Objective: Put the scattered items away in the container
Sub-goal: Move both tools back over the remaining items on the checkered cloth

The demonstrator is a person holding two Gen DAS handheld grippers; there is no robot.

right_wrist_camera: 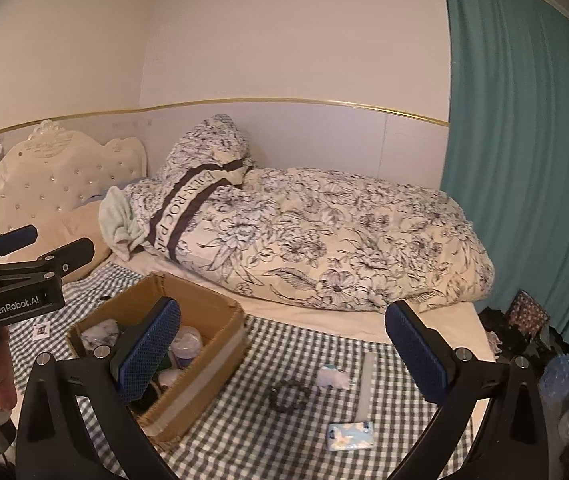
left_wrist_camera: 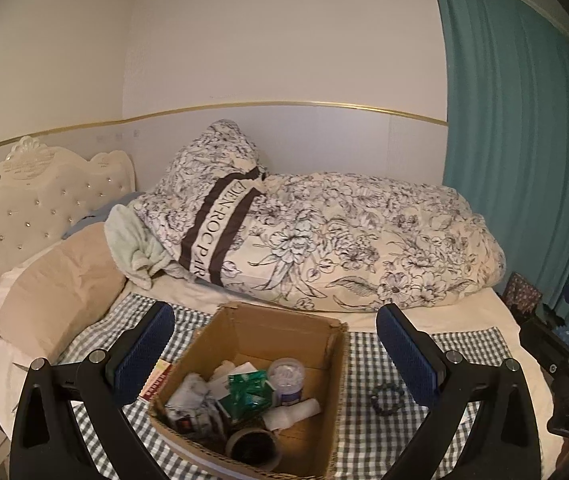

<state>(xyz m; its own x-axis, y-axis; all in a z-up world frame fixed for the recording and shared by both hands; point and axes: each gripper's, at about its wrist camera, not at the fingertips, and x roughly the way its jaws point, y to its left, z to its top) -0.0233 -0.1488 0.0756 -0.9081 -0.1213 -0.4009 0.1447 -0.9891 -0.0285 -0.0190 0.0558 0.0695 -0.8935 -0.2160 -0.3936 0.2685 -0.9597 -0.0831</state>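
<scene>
Bed (right_wrist_camera: 424,320) with checked cloth (right_wrist_camera: 284,440), open room right of the one cardboard box (right_wrist_camera: 204,368). Four loose items: white strip (right_wrist_camera: 366,384), tissue pack (right_wrist_camera: 350,435), dark bracelet (right_wrist_camera: 287,397), white wad (right_wrist_camera: 334,378). Left gripper (left_wrist_camera: 276,344) over the box, right gripper (right_wrist_camera: 284,344), both jaws wide, empty.

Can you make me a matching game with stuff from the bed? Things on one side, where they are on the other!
Things:
1. Green packet
2. Dark bracelet
3. Floral tissue pack
4. Red-and-yellow box

Places:
A. On the checked cloth, nearest the camera in the right wrist view
B. Inside the cardboard box
C. On the cloth, tucked against the carton's left side
D. On the cloth, just right of the carton

Pairs: 1-B, 2-D, 3-A, 4-C
</scene>
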